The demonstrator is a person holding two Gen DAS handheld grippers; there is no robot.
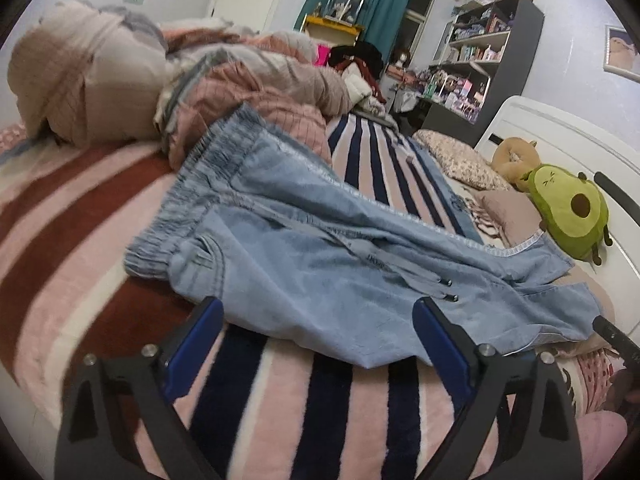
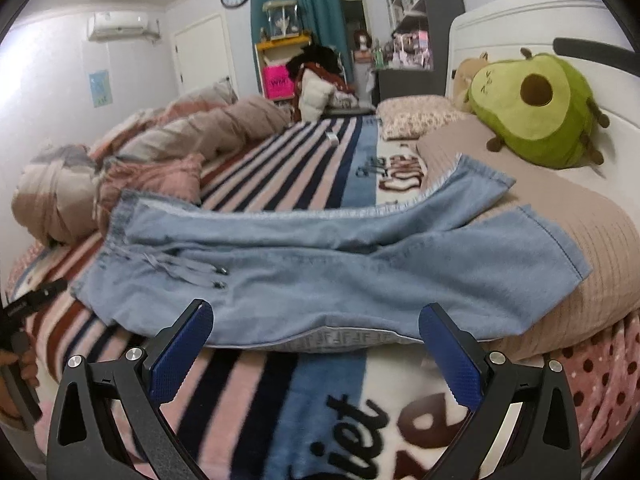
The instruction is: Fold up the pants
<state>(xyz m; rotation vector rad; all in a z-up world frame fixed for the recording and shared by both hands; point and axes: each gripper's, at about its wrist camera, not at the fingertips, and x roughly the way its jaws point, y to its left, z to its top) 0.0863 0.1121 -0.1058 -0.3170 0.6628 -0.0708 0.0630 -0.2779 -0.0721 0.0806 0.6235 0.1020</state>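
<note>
Two legs of light-blue pants (image 1: 320,248) lie flat and unfolded on the striped blanket (image 1: 280,392) of the bed, and their long axis runs crosswise to both of my claws: waistband toward the heaped duvet (image 1: 92,76), hems toward the avocado plush (image 2: 536,108) at the pillow end. From where I steer, the near side seam is the edge that matters, and it lies just ahead of both pairs of tips. My left claw (image 1: 318,320) is spread wide with nothing between its blue pads, aimed at the hip and pocket part beside the drawstring (image 1: 404,268). My right claw (image 2: 316,326) is likewise released and empty, facing the seam of the near leg below the knee. I judge that the left is nearer the waist and the right nearer the hems.
</note>
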